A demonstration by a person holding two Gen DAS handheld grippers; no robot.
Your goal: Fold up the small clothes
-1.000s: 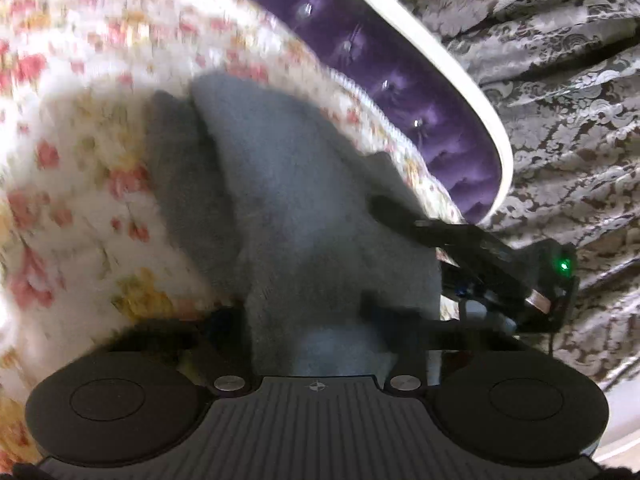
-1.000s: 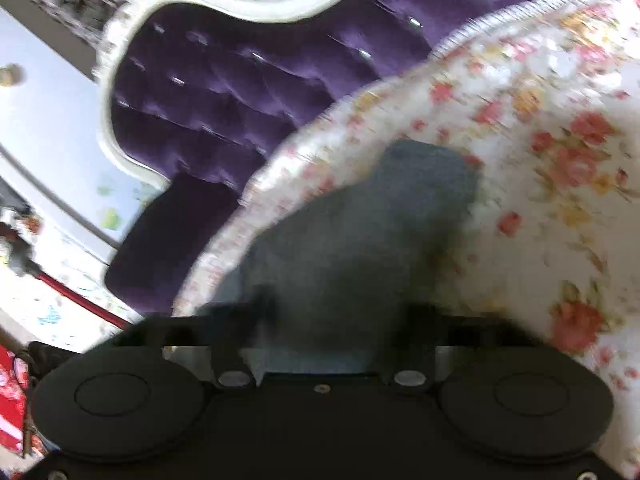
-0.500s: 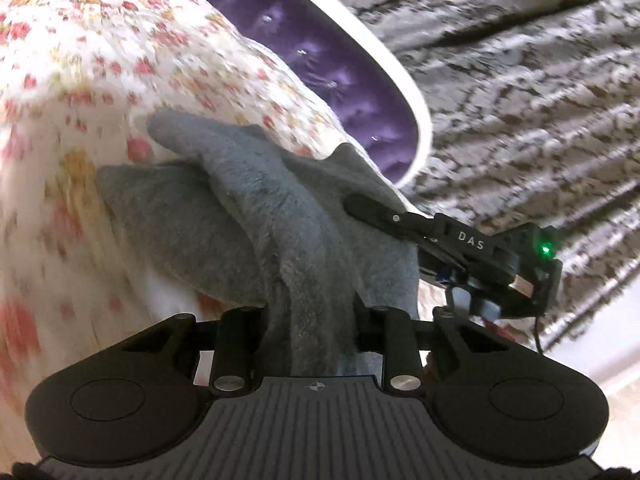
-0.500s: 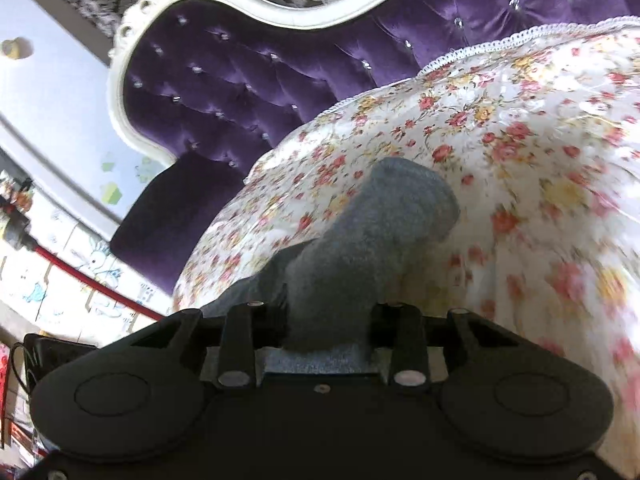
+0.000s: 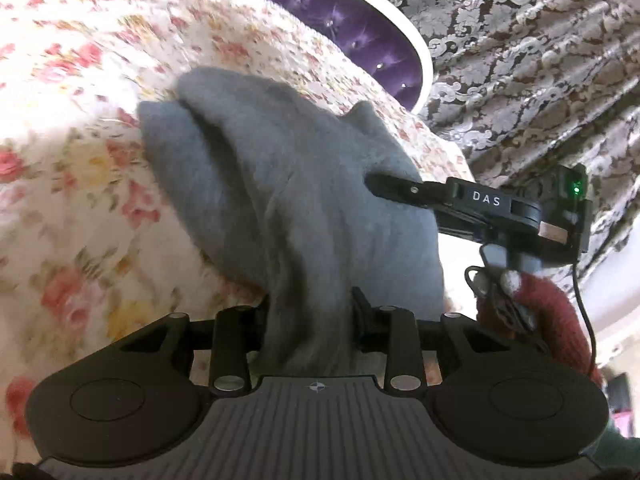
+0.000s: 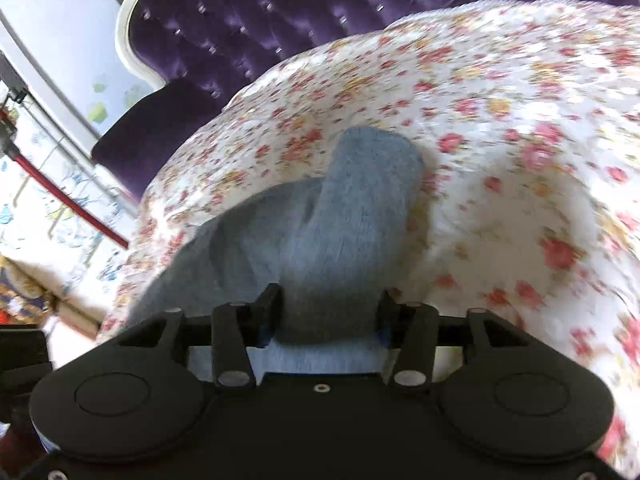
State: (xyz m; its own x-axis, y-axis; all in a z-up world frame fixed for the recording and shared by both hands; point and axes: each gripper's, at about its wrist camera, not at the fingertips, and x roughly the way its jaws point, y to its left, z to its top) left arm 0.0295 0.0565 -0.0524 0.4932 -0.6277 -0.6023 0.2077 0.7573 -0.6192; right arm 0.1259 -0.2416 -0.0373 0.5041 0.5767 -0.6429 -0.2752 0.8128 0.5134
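A floral-print bedspread [image 6: 500, 92] fills the background. Both the left gripper [image 5: 310, 316] and right gripper [image 6: 330, 312] pinch one soft grey knit garment [image 5: 288, 184], which stretches toward twelve o'clock.

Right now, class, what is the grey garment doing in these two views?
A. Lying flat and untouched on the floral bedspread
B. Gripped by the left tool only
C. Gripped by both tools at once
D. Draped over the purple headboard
C: the grey garment bunches between the left tool, and in the right wrist view it is pinched in the right tool, above the floral bedspread.
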